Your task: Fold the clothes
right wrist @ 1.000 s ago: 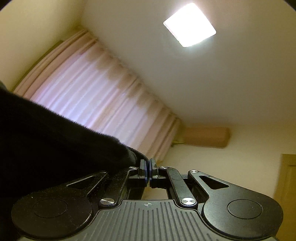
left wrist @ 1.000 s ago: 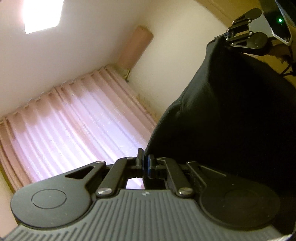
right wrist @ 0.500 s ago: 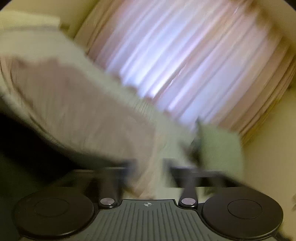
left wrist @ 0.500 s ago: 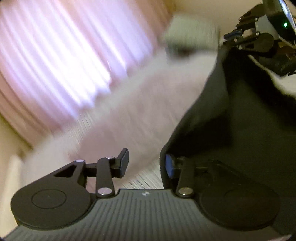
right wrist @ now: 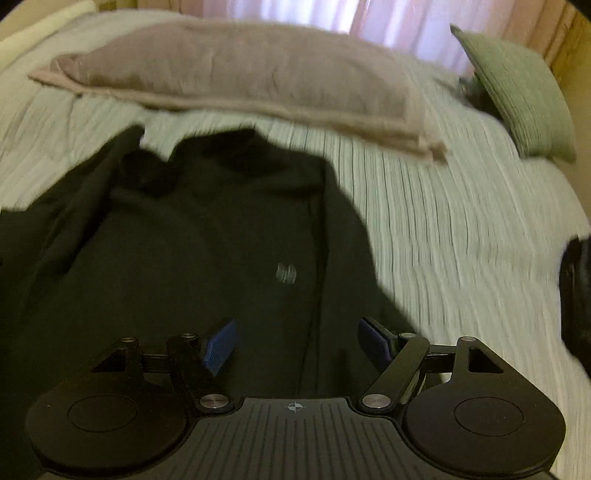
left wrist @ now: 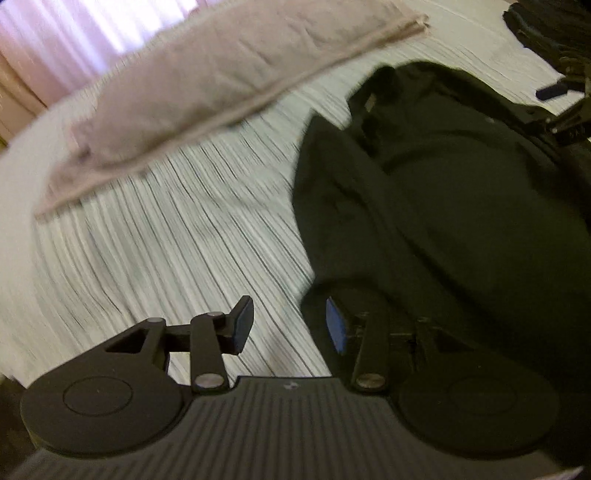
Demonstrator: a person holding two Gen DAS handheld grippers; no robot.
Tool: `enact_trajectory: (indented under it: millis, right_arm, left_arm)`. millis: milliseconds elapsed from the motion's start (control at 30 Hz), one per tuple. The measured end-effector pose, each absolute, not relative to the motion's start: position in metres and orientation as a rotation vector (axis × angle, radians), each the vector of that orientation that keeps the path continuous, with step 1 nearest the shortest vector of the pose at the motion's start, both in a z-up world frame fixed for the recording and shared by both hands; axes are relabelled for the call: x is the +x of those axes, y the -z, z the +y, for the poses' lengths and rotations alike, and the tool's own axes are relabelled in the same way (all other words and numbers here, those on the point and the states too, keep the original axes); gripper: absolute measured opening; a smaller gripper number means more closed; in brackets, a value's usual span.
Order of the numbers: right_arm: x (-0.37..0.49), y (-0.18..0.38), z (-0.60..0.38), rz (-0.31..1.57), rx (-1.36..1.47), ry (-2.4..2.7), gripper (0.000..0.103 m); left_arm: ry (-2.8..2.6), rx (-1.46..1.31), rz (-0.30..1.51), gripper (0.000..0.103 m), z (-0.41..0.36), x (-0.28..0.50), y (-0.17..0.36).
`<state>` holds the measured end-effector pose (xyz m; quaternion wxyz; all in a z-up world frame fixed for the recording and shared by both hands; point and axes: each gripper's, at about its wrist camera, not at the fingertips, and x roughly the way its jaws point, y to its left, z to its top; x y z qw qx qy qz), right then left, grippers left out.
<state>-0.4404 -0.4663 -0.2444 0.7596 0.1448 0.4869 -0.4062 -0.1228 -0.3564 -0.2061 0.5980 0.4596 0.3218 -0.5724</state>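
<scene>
Bedspread (right wrist: 461, 229), pale and ribbed, fills both views from edge to edge; across it, in the centre and lower left of the right wrist frame and the right half of the left wrist frame, lies the dark garment (right wrist: 207, 236), collar toward the top, a small pale logo (right wrist: 286, 274) on its chest. Above it in the upper part of both frames rests a long mauve pillow (right wrist: 236, 70), apart from the collar; a green cushion (right wrist: 517, 92) leans at the upper right of the right wrist view, with pink curtains (right wrist: 388, 18) behind. Left gripper (left wrist: 286, 325) at lower centre has its jaws parted, nothing clamped, one finger over the garment's edge; right gripper (right wrist: 295, 341) stands wide apart above the cloth, gripping nothing.
</scene>
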Motion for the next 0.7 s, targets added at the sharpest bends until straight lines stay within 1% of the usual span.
enact_trajectory:
  millis: [100, 267, 333, 367, 400, 500, 533, 567, 600, 633, 667, 700]
  right_arm:
    - [-0.445, 0.246, -0.456, 1.101, 0.335, 0.951, 0.075]
    - [-0.458, 0.253, -0.443, 1.176, 0.346, 1.017, 0.075]
    - [-0.46, 0.26, -0.444, 1.203, 0.355, 1.024, 0.075]
    - [-0.462, 0.26, -0.447, 1.202, 0.373, 1.023, 0.075]
    - [-0.463, 0.259, -0.45, 1.197, 0.387, 1.022, 0.075]
    - [-0.468, 0.259, -0.465, 1.2, 0.401, 1.012, 0.075]
    - [-0.471, 0.258, -0.469, 1.2, 0.409, 0.997, 0.072]
    - [-0.473, 0.257, -0.473, 1.201, 0.417, 0.982, 0.059]
    - [-0.476, 0.257, -0.477, 1.204, 0.427, 0.961, 0.055]
    - [-0.477, 0.258, -0.482, 1.211, 0.435, 0.933, 0.054]
    - [-0.479, 0.259, -0.486, 1.218, 0.438, 0.907, 0.043]
    - [-0.48, 0.26, -0.49, 1.229, 0.438, 0.878, 0.027]
  left_arm:
    - [1.383, 1.008, 0.84, 0.041, -0.339, -0.116, 0.222]
    - [1.422, 0.967, 0.913, 0.044, -0.34, -0.108, 0.249]
    - [1.433, 0.971, 0.966, 0.037, -0.346, -0.106, 0.262]
    - [1.449, 0.979, 0.975, 0.019, -0.348, -0.107, 0.266]
    - [1.464, 0.989, 0.971, 0.005, -0.349, -0.107, 0.267]
    - [1.464, 1.005, 0.911, 0.004, -0.346, -0.105, 0.256]
    - [1.448, 1.008, 0.877, 0.004, -0.343, -0.101, 0.249]
    - [1.42, 1.017, 0.823, 0.003, -0.34, -0.095, 0.238]
    - [1.387, 1.037, 0.758, 0.003, -0.335, -0.091, 0.227]
    - [1.32, 1.07, 0.664, 0.003, -0.333, -0.082, 0.215]
    - [1.254, 1.098, 0.574, 0.003, -0.33, -0.073, 0.203]
    - [1.213, 1.09, 0.587, 0.004, -0.331, -0.061, 0.197]
